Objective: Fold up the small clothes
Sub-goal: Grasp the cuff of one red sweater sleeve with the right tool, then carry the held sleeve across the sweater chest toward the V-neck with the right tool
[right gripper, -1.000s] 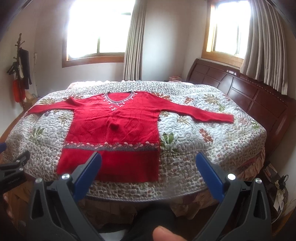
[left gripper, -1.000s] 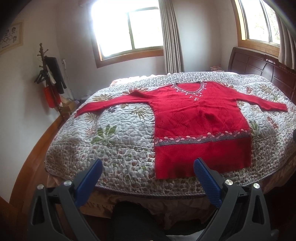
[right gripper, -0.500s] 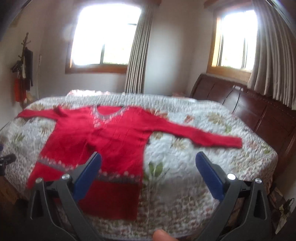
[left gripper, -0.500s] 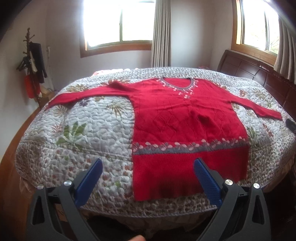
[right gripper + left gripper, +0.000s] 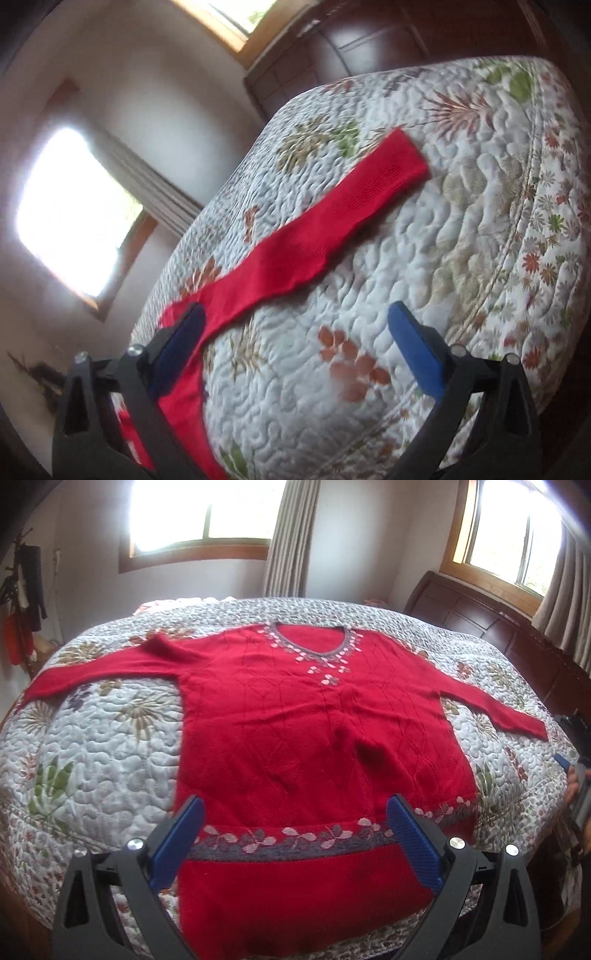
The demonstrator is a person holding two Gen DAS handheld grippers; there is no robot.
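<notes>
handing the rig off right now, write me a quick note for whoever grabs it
Left gripper: open, empty, hanging over the lower hem of the red sweater.
Right gripper: open, empty, over the quilt beside the sweater's right sleeve; view is tilted and blurred.
Sweater lies flat, face up, on the bed, neckline at the far side, both sleeves spread out sideways.
Done: the sweater lies spread out. No fold made yet.
Left: likely fold the sleeves in over the body, then fold the body up.
</notes>
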